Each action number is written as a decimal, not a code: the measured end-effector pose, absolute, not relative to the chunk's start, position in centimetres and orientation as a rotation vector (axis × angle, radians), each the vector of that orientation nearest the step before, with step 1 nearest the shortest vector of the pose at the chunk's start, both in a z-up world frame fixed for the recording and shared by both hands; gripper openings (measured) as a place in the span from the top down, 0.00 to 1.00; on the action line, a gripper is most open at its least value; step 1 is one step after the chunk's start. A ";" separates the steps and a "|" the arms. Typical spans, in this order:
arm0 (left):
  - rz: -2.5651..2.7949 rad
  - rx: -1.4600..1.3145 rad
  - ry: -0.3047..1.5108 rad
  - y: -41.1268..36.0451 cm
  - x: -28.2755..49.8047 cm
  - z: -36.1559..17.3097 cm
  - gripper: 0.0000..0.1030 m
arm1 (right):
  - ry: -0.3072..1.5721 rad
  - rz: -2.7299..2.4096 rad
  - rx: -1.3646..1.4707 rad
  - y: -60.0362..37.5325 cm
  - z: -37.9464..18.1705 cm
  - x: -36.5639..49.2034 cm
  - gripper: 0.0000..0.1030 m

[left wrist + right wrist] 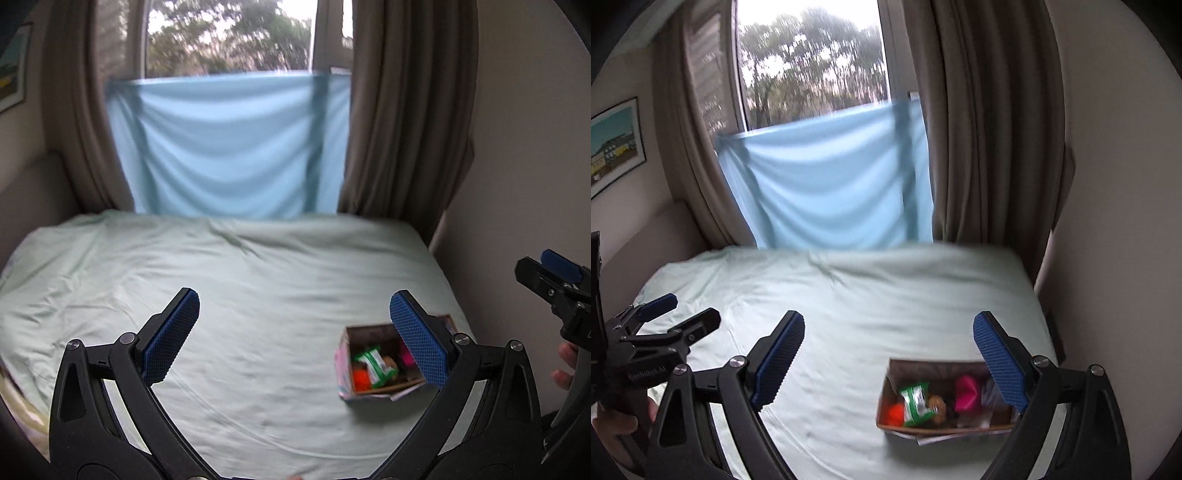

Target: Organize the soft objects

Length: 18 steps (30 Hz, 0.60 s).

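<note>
A: Two claws are in view, and both stand wide apart with nothing between the pads. The left gripper (294, 334) hangs over the pale green bed sheet (221, 295) and touches nothing. The right gripper (888, 360) is the same, with its jaws spread and empty.

B: What is hard to see?

A: Many things. Both pictures are smeared, so the soft objects in the cardboard box (945, 402) are only patches of colour. I can make out a green and white packet (916, 402), something orange (894, 413), something bright pink (966, 393) and a brownish lump (937, 406). What each one is, I cannot tell. The blue pad of the right claw covers the right end of the box, and in the left wrist view the pad of the left claw hides the same corner.

B: Where is the box?

A: It sits on the sheet, near the right edge of the bed, close to the wall. It is open on top and slightly tilted, and its outside looks patterned in pink and light blue.

B: And further away?

A: A light blue cloth (831, 184) hangs across the lower part of the window (812, 66), between brown curtains (990, 129). A framed picture (615, 144) on the left wall is cut off by the edge. Of the person, only fingers (565, 365) show, at the border.
</note>
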<state>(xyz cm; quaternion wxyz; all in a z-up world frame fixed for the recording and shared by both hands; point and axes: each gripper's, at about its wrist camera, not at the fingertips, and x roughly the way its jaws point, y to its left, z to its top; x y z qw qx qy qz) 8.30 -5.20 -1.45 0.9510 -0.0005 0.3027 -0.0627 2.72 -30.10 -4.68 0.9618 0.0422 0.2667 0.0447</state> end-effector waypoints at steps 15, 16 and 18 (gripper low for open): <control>-0.091 0.038 0.413 -2.0 2.0 1.1 0.00 | 0.452 0.015 0.039 -26.4 -3.6 -0.9 0.12; -0.092 0.037 0.412 -1.9 2.0 1.2 0.00 | 0.450 0.014 0.044 -26.4 -3.6 -1.0 0.12; -0.095 0.033 0.415 -1.9 2.2 1.2 0.00 | 0.440 0.003 0.043 -26.3 -3.4 -1.2 0.12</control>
